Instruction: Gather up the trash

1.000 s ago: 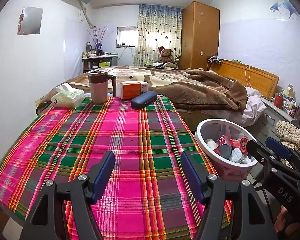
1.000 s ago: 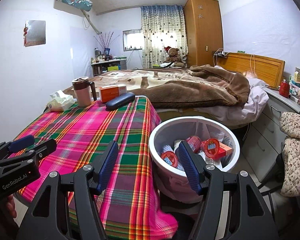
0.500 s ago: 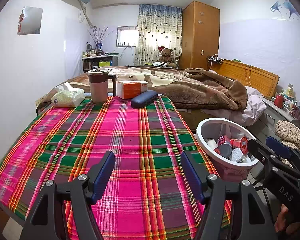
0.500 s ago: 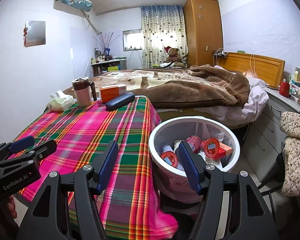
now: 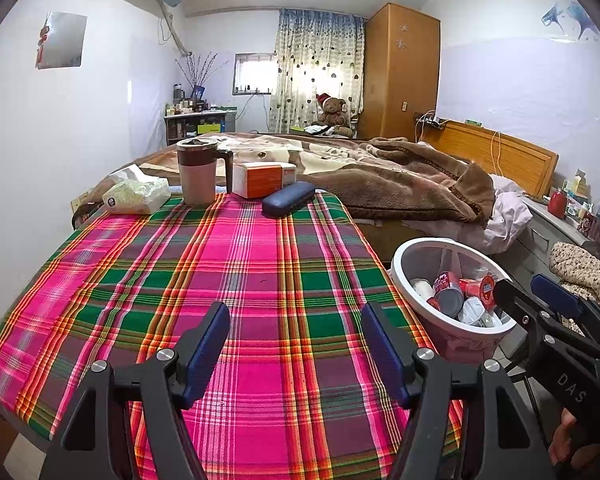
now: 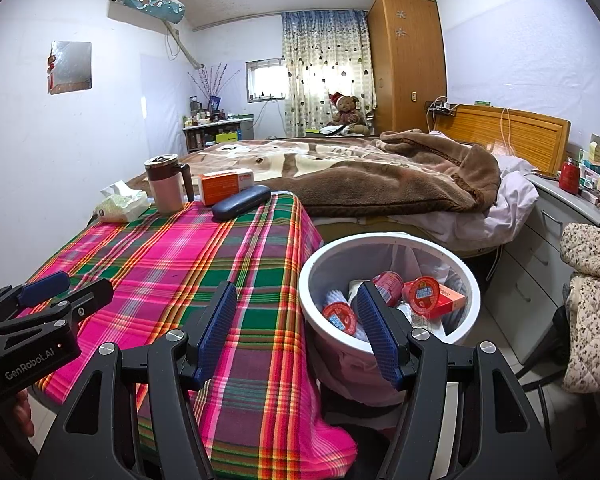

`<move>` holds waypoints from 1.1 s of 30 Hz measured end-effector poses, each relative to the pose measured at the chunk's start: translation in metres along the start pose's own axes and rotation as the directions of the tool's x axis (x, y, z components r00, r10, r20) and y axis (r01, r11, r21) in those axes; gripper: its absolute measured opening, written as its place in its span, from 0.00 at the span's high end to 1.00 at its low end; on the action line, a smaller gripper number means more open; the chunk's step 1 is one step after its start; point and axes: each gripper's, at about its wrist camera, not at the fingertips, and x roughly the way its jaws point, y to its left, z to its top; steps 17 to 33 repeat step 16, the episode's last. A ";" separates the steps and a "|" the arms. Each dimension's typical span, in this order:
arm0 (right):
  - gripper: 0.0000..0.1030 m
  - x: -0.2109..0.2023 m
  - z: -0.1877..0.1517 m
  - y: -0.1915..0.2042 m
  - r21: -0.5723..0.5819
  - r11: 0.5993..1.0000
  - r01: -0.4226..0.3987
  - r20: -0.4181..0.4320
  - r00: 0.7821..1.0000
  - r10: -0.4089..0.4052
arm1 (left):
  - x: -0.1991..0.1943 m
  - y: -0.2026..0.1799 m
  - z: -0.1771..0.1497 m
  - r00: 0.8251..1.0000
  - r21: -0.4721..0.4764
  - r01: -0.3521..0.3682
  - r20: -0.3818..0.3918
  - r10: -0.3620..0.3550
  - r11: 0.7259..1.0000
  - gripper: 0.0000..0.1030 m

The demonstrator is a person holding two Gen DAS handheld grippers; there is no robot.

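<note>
A white trash bin (image 6: 470, 284) (image 5: 404, 276) stands on the floor to the right of the table, holding red cans (image 6: 388, 282) (image 5: 446, 284), sealed red-lidded cups (image 6: 420, 294) and an orange box (image 6: 452, 300). My left gripper (image 5: 294, 320) hovers open over the plaid tablecloth (image 5: 240, 280) with nothing between its fingers. My right gripper (image 6: 296, 300) is open and empty too, straddling the table's right edge and the bin's near rim. Each gripper shows at the edge of the other's view, the right gripper (image 5: 536, 290) beside the bin and the left gripper (image 6: 66, 288) over the cloth.
At the table's far end stand a tissue pack (image 5: 136, 196), a lidded mug (image 5: 198, 172), an orange-and-white box (image 5: 264, 178) and a dark blue glasses case (image 5: 288, 198). A bed with a brown blanket (image 5: 400, 184) lies beyond. Drawers (image 6: 540, 248) and a padded garment (image 6: 588, 292) are at right.
</note>
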 end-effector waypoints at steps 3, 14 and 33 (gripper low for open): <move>0.38 0.000 0.000 0.000 0.000 1.000 0.000 -0.001 1.000 0.000 | 0.000 0.001 -0.001 1.000 -0.004 -0.004 0.002 0.004 1.000 0.34; 0.38 0.000 0.000 0.000 0.000 1.000 -0.001 -0.001 1.000 0.001 | -0.001 0.001 -0.002 1.000 -0.002 -0.012 0.006 0.012 1.000 0.34; 0.38 0.001 0.001 0.000 0.000 1.000 -0.002 -0.001 1.000 0.002 | -0.001 0.001 -0.002 1.000 -0.003 -0.012 0.003 0.012 1.000 0.34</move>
